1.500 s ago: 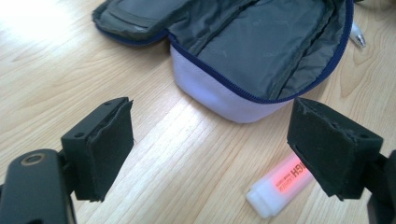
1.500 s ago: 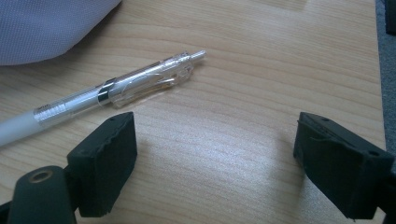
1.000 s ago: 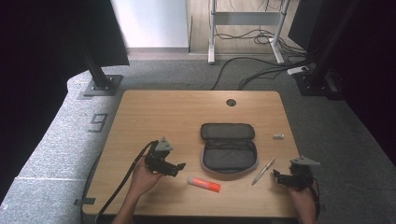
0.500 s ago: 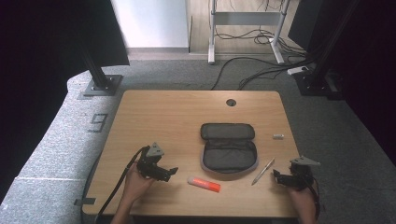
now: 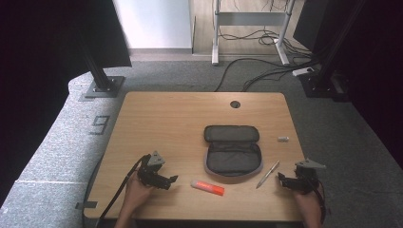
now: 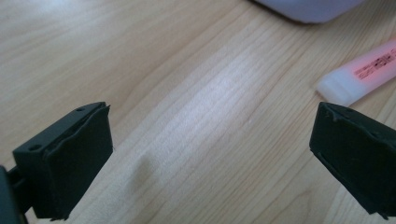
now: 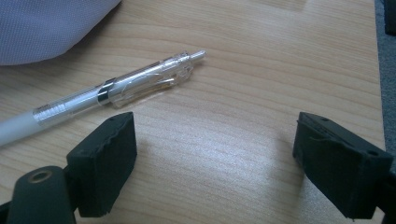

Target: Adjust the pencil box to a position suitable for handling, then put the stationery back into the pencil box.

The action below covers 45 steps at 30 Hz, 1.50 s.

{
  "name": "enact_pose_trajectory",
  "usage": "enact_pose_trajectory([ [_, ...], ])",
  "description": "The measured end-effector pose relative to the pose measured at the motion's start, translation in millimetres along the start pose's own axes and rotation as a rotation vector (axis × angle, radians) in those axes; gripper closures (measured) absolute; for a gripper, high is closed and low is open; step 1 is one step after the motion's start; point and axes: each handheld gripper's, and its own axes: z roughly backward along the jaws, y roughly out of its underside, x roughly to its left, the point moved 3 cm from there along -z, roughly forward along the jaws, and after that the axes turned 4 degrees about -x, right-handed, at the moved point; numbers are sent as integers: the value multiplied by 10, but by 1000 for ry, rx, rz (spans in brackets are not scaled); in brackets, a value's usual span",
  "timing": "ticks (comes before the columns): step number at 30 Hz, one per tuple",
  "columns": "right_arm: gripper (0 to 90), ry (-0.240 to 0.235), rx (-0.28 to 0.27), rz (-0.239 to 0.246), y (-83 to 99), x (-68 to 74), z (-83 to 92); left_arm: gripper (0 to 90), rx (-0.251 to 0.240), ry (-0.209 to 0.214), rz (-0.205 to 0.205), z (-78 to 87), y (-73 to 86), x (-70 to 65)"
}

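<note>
Left tool (image 5: 172,179) low over the worktop (image 5: 166,123), jaws wide, nothing between them; bare wood under the gap in the left gripper view. Orange-and-white tube (image 5: 207,187) lying flat just beyond the left tool's tips, apart from them; its white end (image 6: 337,88) near the right-hand jaw in the left gripper view, not touching.

Right tool (image 5: 281,179) near the worktop's front right corner, jaws wide, holding nothing. Clear pen (image 5: 267,174) lying flat just ahead of the right tool, slanted; in the right gripper view the pen (image 7: 116,93) past the left-hand jaw, tip pointing toward the gap, not between the pads. Close but apart.

Dark pencil case (image 5: 232,152) open and flat, farther out between the two tools, beyond both tube and pen; grey edge of it (image 7: 46,28) just behind the pen. Small white item (image 5: 283,139) on the worktop beyond the right tool, well apart, too small to identify.
</note>
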Motion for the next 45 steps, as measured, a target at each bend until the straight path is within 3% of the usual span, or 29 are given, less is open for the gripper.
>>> enact_pose_trajectory([
  [12,132,0,0,0,0,0,0,0,50,-25,-22,-149,176,-27],
  [14,132,0,0,1,0,0,0,0,41,-11,2,-165,203,-20],
  [33,134,-13,0,3,0,3,2,0,36,-19,17,-158,214,-18],
  [45,146,-53,-9,11,-49,8,62,0,36,-19,18,-159,213,-18],
])
